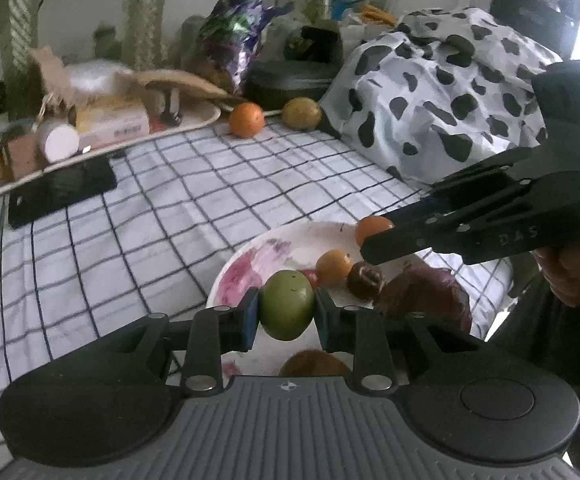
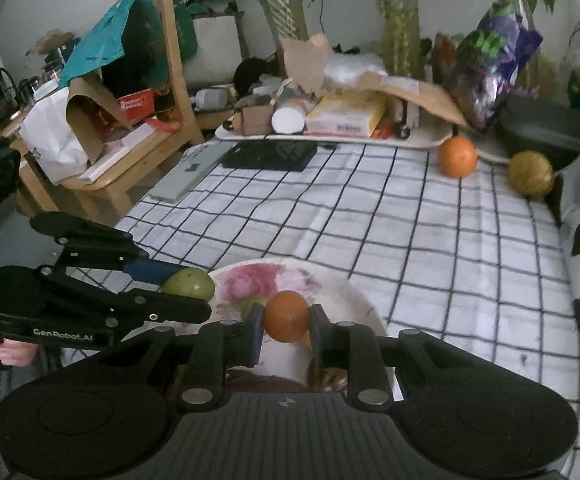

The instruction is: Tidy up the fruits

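**Both grippers hold fruit over the flowered plate**

Left wrist view: the left gripper (image 1: 287,312) pinches a green fruit (image 1: 287,305) between its blue pads, above the near rim of the flowered plate (image 1: 250,264). On the plate lie a small orange fruit (image 1: 334,267), a dark brown fruit (image 1: 366,280) and a large purple-brown fruit (image 1: 426,296), close together on its right half; another brown fruit (image 1: 314,363) shows just under the gripper. From the right, the right gripper (image 1: 374,236) reaches in over the plate's far right edge, pinching an orange fruit (image 1: 372,229). Beyond the plate the checked cloth (image 1: 194,200) lies bare as far as an orange (image 1: 247,119) and a yellow-green fruit (image 1: 301,113) at its far edge, beside a spotted cloth (image 1: 442,92). A cluttered tray (image 1: 194,124) and a black flat object (image 1: 62,190) sit far left.

Right wrist view: the right gripper (image 2: 286,326) is clamped on the orange fruit (image 2: 287,316) over the plate (image 2: 246,284). The left gripper (image 2: 194,292) comes in from the left with the green fruit (image 2: 189,285) at the plate's left rim. The cloth (image 2: 410,240) is open to the right and far side up to the orange (image 2: 457,157) and yellow-green fruit (image 2: 530,174).
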`<state>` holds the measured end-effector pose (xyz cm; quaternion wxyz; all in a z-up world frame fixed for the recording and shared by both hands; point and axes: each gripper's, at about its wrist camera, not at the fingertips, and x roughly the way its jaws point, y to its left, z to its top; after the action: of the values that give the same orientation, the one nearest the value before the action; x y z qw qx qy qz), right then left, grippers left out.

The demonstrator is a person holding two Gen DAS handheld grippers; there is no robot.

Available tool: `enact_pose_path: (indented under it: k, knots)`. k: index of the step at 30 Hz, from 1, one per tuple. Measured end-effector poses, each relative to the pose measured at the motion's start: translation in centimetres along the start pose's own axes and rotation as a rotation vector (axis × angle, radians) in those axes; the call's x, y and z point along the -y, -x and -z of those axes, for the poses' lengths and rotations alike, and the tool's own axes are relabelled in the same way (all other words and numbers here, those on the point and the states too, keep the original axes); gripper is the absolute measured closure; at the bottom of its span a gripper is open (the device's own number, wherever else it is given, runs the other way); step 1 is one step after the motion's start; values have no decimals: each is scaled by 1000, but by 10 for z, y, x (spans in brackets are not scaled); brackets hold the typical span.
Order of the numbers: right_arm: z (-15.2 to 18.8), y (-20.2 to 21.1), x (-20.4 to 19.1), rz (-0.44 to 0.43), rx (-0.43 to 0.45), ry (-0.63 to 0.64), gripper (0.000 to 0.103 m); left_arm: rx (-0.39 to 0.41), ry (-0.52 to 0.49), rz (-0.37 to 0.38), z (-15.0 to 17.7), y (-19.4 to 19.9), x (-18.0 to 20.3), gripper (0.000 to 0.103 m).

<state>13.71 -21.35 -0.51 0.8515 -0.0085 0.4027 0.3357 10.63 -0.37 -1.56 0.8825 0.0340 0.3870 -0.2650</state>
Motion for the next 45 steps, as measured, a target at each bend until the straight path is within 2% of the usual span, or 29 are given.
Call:
enact_pose_path:
  k: [8, 17, 18, 21, 22, 23, 25, 26, 29, 34, 36, 45]
  knots:
    - [0, -12, 4, -7, -64, -65, 78, -58, 96, 27, 6, -7, -16, 75]
    - [1, -19, 20, -65, -108, -203, 77, -102, 196, 47, 8, -16, -28, 75]
    - [1, -19, 22, -71, -111, -218, 75, -106, 212, 48, 8, -17, -29, 75]
    - [1, -17, 26, -76, -100, -255, 53, -113, 264, 47, 7, -19, -36, 75]
    - [1, -15, 27, -80, -89, -266, 49, -112, 282, 53, 7, -18, -37, 75]
    - [1, -13, 28, -89, -82, -278, 47, -107, 294, 63, 7, -17, -38, 67]
    - [0, -10, 30, -93, -69, -299, 34, -80, 314, 83, 5, -14, -39, 44]
    - [0, -9, 31, -85, -65, -300, 32, -61, 320, 102, 4, -11, -39, 38]
    - [1, -3, 28, -61, -43, -293, 24, -33, 301, 100, 1, -6, -34, 35]
    - [5, 12, 17, -2, 18, -258, 4, -3, 270, 55, 3, 6, -22, 35]
    - [9, 20, 12, 44, 44, -240, 0, 12, 243, 23, 6, 12, -15, 35]
    - [29, 44, -20, 245, 98, -150, 0, 68, 179, -116, 19, 39, 14, 35]
